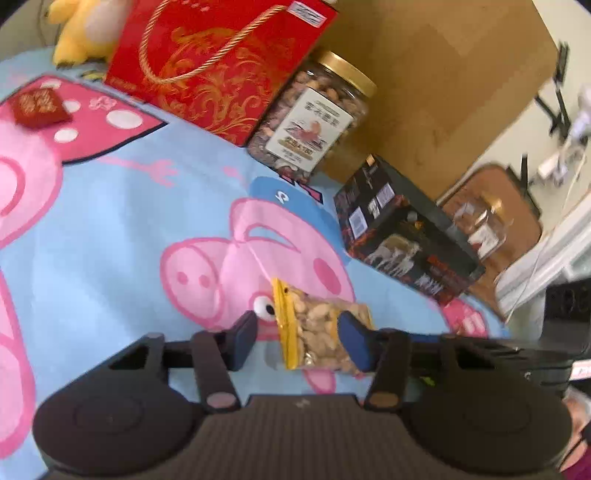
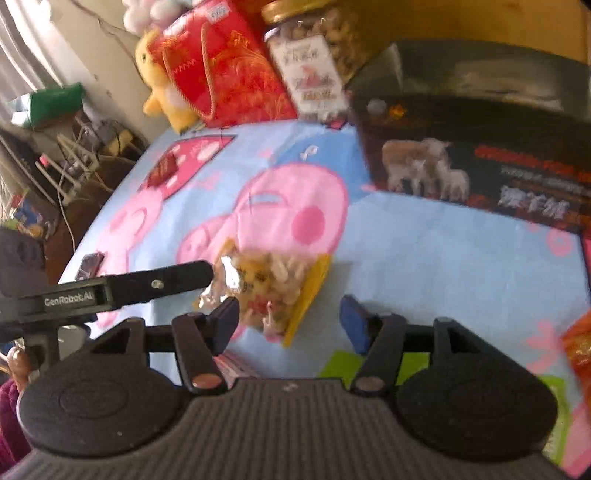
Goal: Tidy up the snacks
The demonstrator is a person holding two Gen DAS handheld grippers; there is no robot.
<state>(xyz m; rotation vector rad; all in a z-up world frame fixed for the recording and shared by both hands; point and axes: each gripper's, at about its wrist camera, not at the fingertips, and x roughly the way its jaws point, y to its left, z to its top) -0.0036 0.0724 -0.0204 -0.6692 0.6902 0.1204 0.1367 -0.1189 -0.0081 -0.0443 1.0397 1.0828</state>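
A clear bag of nuts with a yellow zip strip (image 1: 317,328) lies on the blue cartoon-pig blanket (image 1: 110,229). My left gripper (image 1: 301,339) is open, its fingers on either side of the bag. In the right wrist view the same bag (image 2: 273,291) lies just ahead of my right gripper (image 2: 290,319), which is open and empty. The left gripper's black finger (image 2: 162,282) reaches in from the left and touches the bag's end. A jar of nuts with a gold lid (image 1: 314,118), a red gift bag (image 1: 218,62) and a black box (image 1: 402,236) stand along the back.
A small red packet (image 1: 38,105) lies far left on the blanket. A yellow plush toy (image 1: 79,27) sits behind the gift bag. A wooden headboard (image 1: 443,92) rises behind the jar. An orange packet (image 2: 580,343) shows at the right edge. The blanket drops to cluttered floor at left (image 2: 74,155).
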